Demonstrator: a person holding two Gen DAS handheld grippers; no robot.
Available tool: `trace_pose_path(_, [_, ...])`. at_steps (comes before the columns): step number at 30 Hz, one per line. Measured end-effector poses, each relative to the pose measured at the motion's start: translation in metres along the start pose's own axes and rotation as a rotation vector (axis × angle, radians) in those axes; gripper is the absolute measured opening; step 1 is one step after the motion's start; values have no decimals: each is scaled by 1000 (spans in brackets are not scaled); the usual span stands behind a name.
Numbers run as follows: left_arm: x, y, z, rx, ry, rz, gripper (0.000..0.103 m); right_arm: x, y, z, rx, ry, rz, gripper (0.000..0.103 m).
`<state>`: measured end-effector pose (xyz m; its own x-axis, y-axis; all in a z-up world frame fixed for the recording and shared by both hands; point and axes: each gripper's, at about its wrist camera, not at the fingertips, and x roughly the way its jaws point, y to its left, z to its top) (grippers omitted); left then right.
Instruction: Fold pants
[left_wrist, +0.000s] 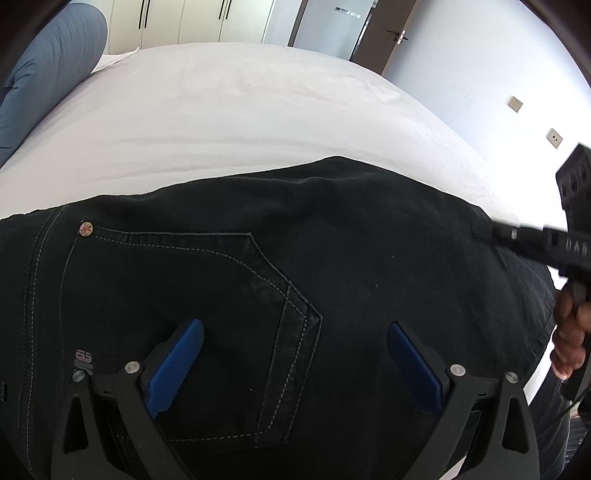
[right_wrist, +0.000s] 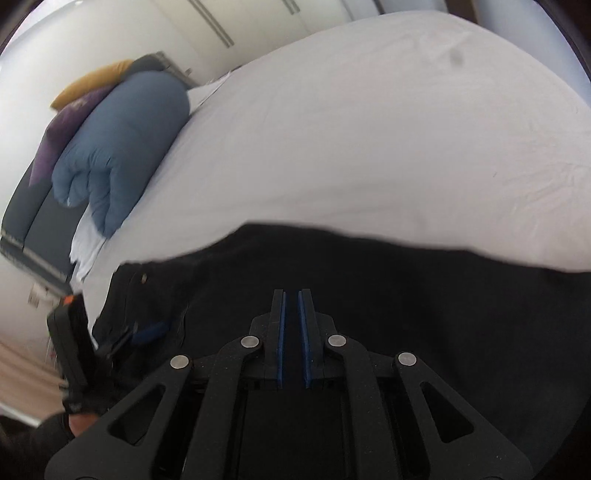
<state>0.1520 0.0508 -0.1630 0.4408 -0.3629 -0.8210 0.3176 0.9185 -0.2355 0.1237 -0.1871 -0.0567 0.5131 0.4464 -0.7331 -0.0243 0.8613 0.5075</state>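
Black jeans (left_wrist: 295, 258) lie flat on the white bed (left_wrist: 240, 110), back pocket (left_wrist: 207, 314) with pale stitching facing up. My left gripper (left_wrist: 295, 328) hovers over the pocket, its blue pads wide open and empty. My right gripper (right_wrist: 291, 295) is over the dark jeans (right_wrist: 369, 295) with its jaws nearly together, a thin gap between the blue pads, nothing visibly held. The right gripper also shows in the left wrist view (left_wrist: 480, 230), reaching in from the right over the jeans' far edge. The left gripper shows in the right wrist view (right_wrist: 147, 332).
A blue pillow (right_wrist: 125, 147) lies at the head of the bed, with purple and mustard cushions (right_wrist: 74, 110) behind it. White wardrobes (left_wrist: 184, 18) and a door (left_wrist: 391, 33) stand beyond the bed. Wall sockets (left_wrist: 515, 104) are on the right wall.
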Motion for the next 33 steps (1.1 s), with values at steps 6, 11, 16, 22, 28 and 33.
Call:
trace_pose_path(6, [1, 0, 1, 18, 22, 11, 100, -24, -116, -93, 401, -99, 7, 0])
trace_pose_path(11, [2, -9, 2, 34, 32, 36, 102, -101, -181, -160, 569, -268, -93, 0])
trace_pose_path(16, [1, -15, 7, 14, 37, 21, 102, -174, -235, -204, 804, -446, -245, 0])
trace_pose_path(22, [-11, -17, 3, -35, 22, 19, 102, -180, -154, -159, 597, -514, -164, 10])
trace_pose_path(28, [-27, -66, 20, 32, -27, 21, 99, -58, -142, -140, 609, -270, 72, 10])
trace_pose_path(33, [-10, -118, 40, 123, 3, -12, 87, -51, -198, -171, 732, -283, 2, 0])
